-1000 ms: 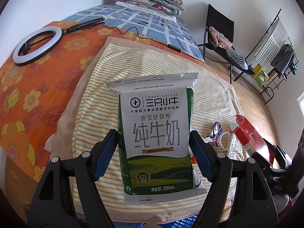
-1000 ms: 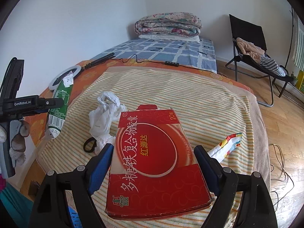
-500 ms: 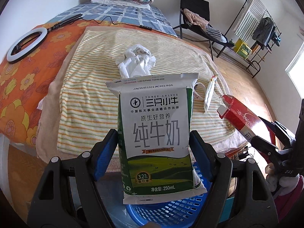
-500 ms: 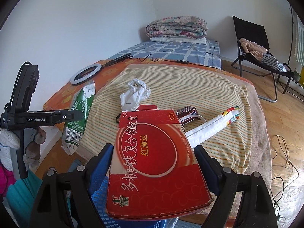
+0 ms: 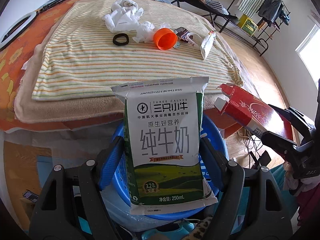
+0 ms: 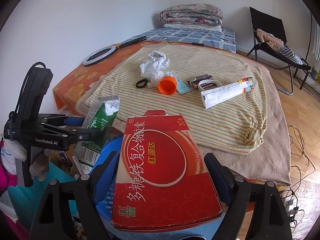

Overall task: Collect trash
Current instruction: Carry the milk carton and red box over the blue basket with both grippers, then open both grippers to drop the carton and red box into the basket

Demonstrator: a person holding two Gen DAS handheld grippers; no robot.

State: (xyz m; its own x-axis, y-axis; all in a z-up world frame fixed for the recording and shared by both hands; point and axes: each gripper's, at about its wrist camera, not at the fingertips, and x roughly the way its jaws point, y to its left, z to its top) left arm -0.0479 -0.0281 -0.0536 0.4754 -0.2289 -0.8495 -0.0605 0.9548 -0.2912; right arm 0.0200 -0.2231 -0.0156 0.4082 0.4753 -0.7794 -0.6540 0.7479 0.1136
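My left gripper (image 5: 162,148) is shut on a white and green milk pouch (image 5: 164,138), held upright over a blue basket (image 5: 217,128). My right gripper (image 6: 160,166) is shut on a flat red carton (image 6: 164,170), also above the blue basket (image 6: 109,146). Each gripper shows in the other's view: the red carton (image 5: 252,114) at the right, the milk pouch (image 6: 98,124) at the left. On the striped blanket (image 5: 80,60) lie a crumpled white bag (image 5: 122,16), an orange cup (image 5: 165,39), a black ring (image 5: 120,39), a dark wrapper (image 5: 183,33) and a white packet (image 5: 208,44).
The bed (image 6: 210,34) carries a ring light (image 6: 99,56), a cable and folded quilts (image 6: 191,17). A folding chair (image 6: 274,40) with clothes and a drying rack (image 5: 266,10) stand on the wooden floor at the right. Cables (image 6: 300,140) lie on the floor.
Both grippers have pulled back from the bed with their loads and now hang over the blue basket. More of the blanket's trash has come into view.
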